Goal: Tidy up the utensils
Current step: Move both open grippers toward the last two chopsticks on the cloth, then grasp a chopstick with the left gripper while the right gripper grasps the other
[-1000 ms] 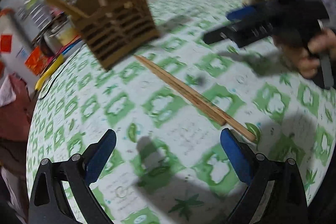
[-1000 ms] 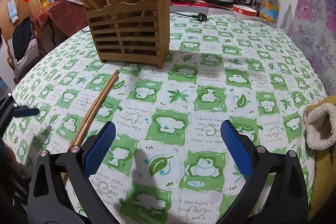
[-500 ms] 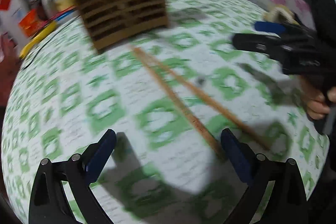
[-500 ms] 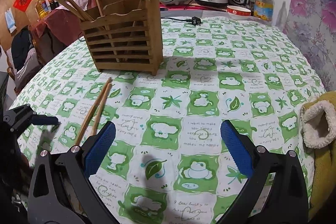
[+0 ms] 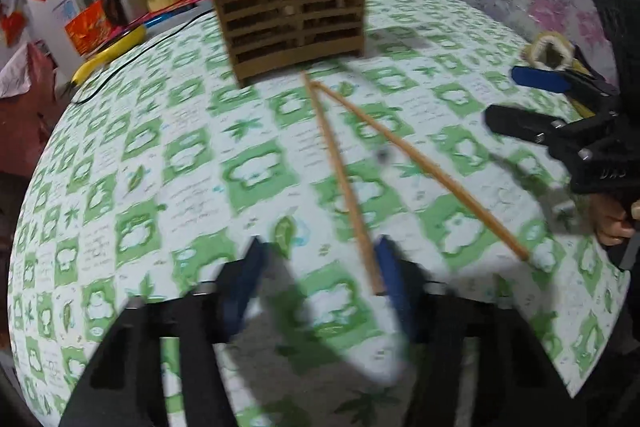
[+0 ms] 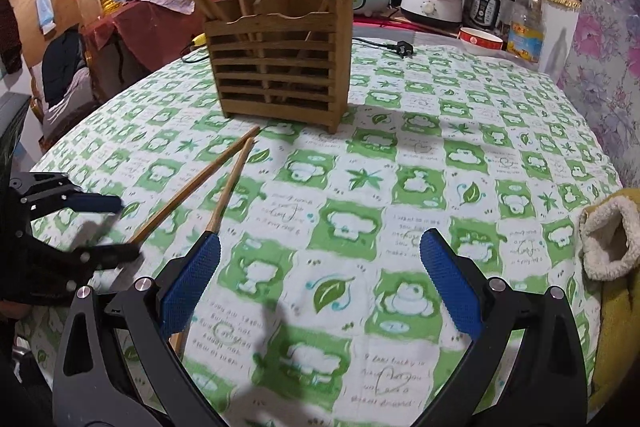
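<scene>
Two wooden chopsticks (image 5: 344,183) (image 6: 224,183) lie in a V on the green-patterned tablecloth (image 6: 400,187), tips toward a slatted wooden utensil holder (image 5: 292,23) (image 6: 280,75) that holds several chopsticks. My left gripper (image 5: 316,283) is blurred and partly closed; the near end of one chopstick lies by its right finger (image 5: 394,291), inside the gap. My right gripper (image 6: 316,283) is open and empty over the cloth, its left finger (image 6: 192,279) over a chopstick's end. Each gripper shows in the other's view (image 5: 552,107) (image 6: 100,227).
A cream fleece item (image 6: 608,239) lies at the table's right edge. A power cord and plug (image 6: 400,49) lie behind the holder. Rice cookers (image 6: 496,5), a bowl (image 6: 480,41) and an oil bottle (image 6: 528,23) stand on a counter beyond. A yellow object (image 5: 108,55) lies at the far left edge.
My left gripper has swung toward the chopsticks and its fingers have narrowed around the near end of one. The right gripper shifted slightly left, still open.
</scene>
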